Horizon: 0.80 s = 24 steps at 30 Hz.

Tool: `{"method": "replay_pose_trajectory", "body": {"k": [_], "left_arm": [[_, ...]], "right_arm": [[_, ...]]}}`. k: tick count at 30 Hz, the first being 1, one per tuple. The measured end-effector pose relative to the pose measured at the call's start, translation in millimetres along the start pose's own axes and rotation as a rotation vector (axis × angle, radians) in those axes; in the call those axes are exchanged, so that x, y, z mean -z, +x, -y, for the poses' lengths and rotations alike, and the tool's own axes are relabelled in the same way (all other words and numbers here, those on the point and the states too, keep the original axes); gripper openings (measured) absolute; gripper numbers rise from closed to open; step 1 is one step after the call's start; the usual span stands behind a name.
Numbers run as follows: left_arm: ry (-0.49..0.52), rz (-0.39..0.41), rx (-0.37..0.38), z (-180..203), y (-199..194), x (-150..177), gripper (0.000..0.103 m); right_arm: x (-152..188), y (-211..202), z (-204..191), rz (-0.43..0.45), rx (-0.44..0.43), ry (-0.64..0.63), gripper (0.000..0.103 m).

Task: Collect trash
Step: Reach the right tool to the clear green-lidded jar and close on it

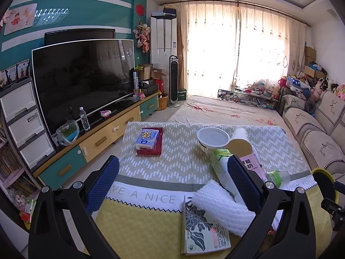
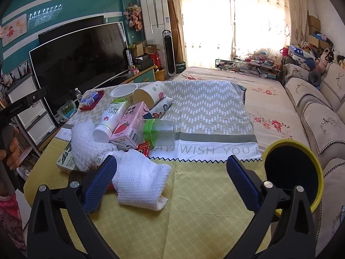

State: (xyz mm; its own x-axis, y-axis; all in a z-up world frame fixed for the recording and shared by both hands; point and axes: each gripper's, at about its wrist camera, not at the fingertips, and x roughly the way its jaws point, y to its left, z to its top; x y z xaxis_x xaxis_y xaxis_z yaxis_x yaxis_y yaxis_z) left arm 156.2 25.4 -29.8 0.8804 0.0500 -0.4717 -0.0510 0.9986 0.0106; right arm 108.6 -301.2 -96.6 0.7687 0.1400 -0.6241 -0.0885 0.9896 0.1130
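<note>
Living room; cloth-covered surface (image 2: pixel 194 194) carries the trash pile. The crumpled white tissue (image 2: pixel 140 183) lies just beside the left finger of the right tongs (image 2: pixel 171 177), long axis running toward the pile. Right tongs open, empty; left tongs (image 1: pixel 172 172) likewise. Right is nearer. Yellow-rimmed bin (image 2: pixel 319 172) sits right.

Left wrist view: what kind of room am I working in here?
Most likely a home living room: a large television on a low cabinet, a sofa along the right, curtains over a bright window. The trash lies on a cloth-covered table.
</note>
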Motion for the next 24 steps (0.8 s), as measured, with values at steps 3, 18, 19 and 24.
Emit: {"method": "replay_pose_trajectory", "body": {"k": [3, 18, 19, 24], "left_arm": [[-0.001, -0.001, -0.013, -1.4, 28.5, -7.5, 0.099], [-0.021, 0.004, -0.005, 3.5, 110.5, -5.2, 0.099], [-0.022, 0.006, -0.005, 3.1, 112.8, -3.6, 0.099], [-0.04, 0.003, 0.02, -0.8, 112.9, -0.8, 0.099]], "right_arm": [[-12.2, 27.8, -6.2, -0.032, 0.003, -0.006, 0.097], [-44.1, 130.0, -25.1, -0.179, 0.059, -0.022, 0.097], [-45.6, 133.7, -25.6, -0.185, 0.068, -0.023, 0.097], [-46.6, 148.5, -23.8, -0.218, 0.08, -0.018, 0.096]]}}
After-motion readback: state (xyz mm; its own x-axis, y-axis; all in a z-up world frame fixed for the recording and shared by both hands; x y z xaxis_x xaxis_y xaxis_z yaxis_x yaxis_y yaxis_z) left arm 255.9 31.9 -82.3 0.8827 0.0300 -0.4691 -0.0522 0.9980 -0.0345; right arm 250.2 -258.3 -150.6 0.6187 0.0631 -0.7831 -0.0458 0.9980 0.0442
